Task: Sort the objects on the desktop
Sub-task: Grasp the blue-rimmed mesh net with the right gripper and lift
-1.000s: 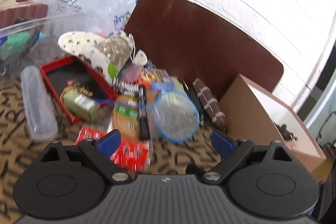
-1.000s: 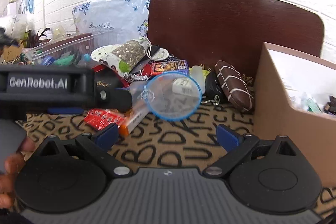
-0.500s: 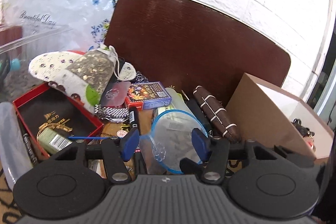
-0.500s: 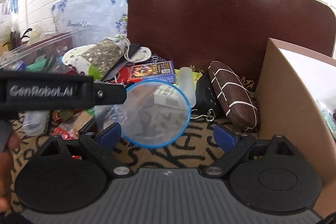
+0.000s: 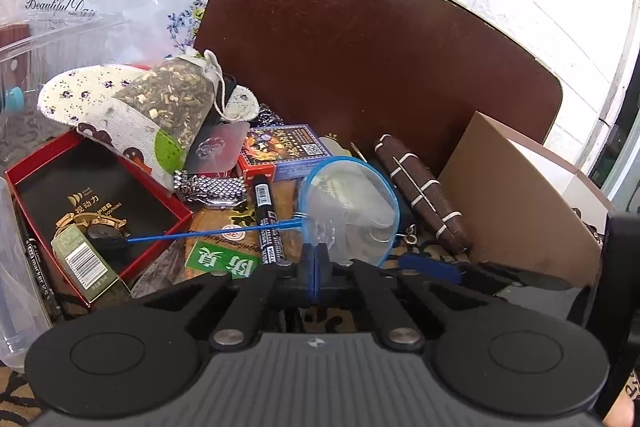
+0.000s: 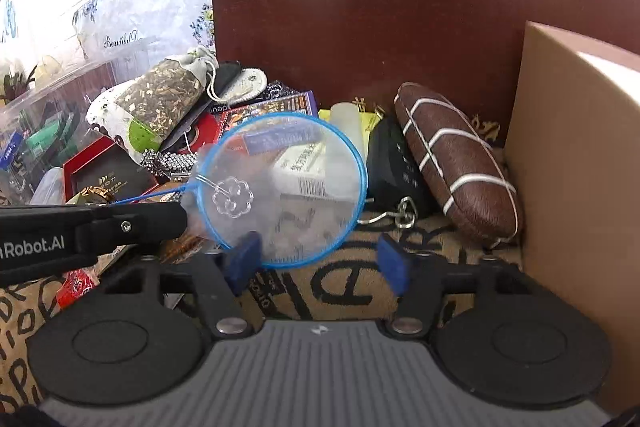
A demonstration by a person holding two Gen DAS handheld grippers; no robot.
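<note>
A small blue-rimmed mesh net (image 5: 352,211) with a thin blue handle lies over a pile of desktop clutter. My left gripper (image 5: 315,269) is shut at the net's near rim, by a clear flower-shaped suction hook (image 5: 322,233); whether it pinches the hook or the mesh is unclear. In the right wrist view the net (image 6: 288,187) is held up by the left gripper's black fingers (image 6: 140,223). My right gripper (image 6: 320,259) is open, its pads on either side of the net's lower edge, holding nothing.
A cardboard box (image 6: 580,155) stands at the right. A brown striped pouch (image 6: 456,163), a black marker (image 5: 269,219), a card box (image 5: 284,147), a herb sachet (image 5: 176,99), a red tray (image 5: 92,203) and a clear bin (image 5: 36,39) crowd the patterned mat (image 6: 352,287).
My left gripper has closed at the net's near rim. My right gripper has moved forward, and its open pads now flank the net's lower edge.
</note>
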